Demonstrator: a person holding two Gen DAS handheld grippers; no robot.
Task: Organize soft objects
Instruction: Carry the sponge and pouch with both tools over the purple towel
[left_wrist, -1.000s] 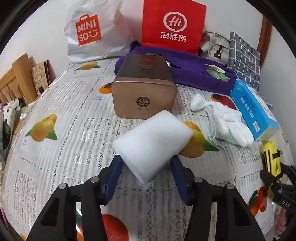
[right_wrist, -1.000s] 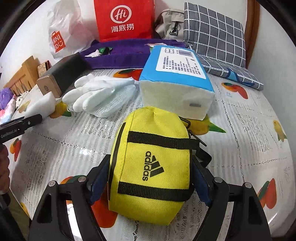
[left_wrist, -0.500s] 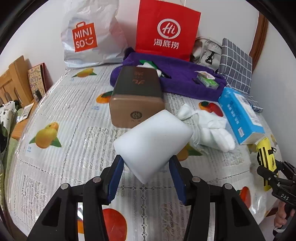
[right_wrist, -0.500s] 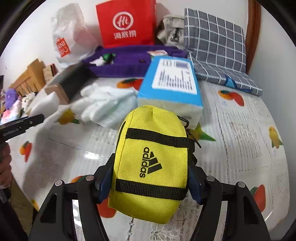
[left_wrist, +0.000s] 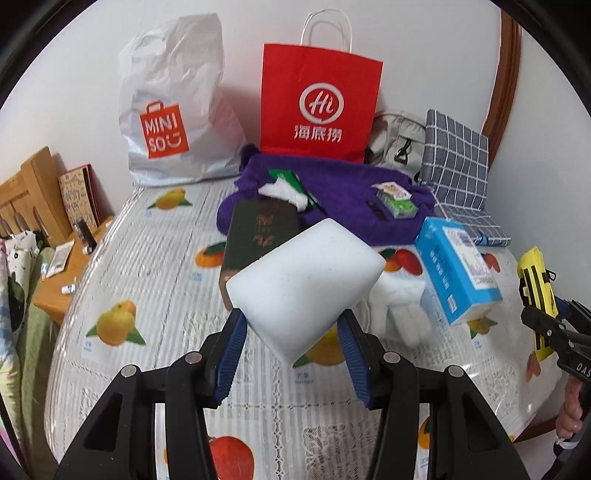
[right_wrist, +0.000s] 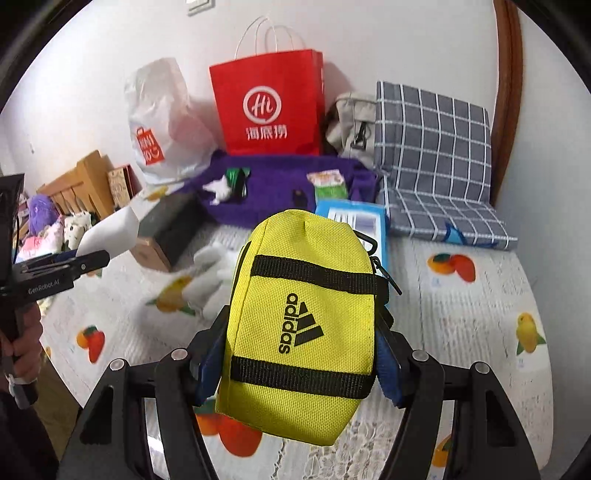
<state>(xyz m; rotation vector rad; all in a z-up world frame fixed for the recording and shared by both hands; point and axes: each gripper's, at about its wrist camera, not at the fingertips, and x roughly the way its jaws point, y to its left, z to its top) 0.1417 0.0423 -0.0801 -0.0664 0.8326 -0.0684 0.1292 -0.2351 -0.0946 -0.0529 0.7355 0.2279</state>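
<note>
My left gripper (left_wrist: 291, 350) is shut on a white sponge block (left_wrist: 303, 280) and holds it above the table. My right gripper (right_wrist: 299, 354) is shut on a yellow adidas pouch (right_wrist: 299, 332), also lifted off the table. The pouch shows at the right edge of the left wrist view (left_wrist: 535, 291). The sponge shows at the left of the right wrist view (right_wrist: 110, 236). White gloves (left_wrist: 399, 314) lie on the fruit-print tablecloth (left_wrist: 155, 280), beside a blue tissue pack (left_wrist: 454, 269).
A brown box (left_wrist: 258, 236) lies mid-table. Behind it a purple cloth (left_wrist: 340, 195) carries small items. A red paper bag (left_wrist: 317, 107), a white Miniso bag (left_wrist: 173, 107), a grey bag and a checked cushion (left_wrist: 454, 162) stand at the back wall. A wooden shelf (left_wrist: 33, 195) is at left.
Both grippers have risen and pulled back from the table, carrying the sponge and the yellow pouch up with them. The things on the table have not moved.
</note>
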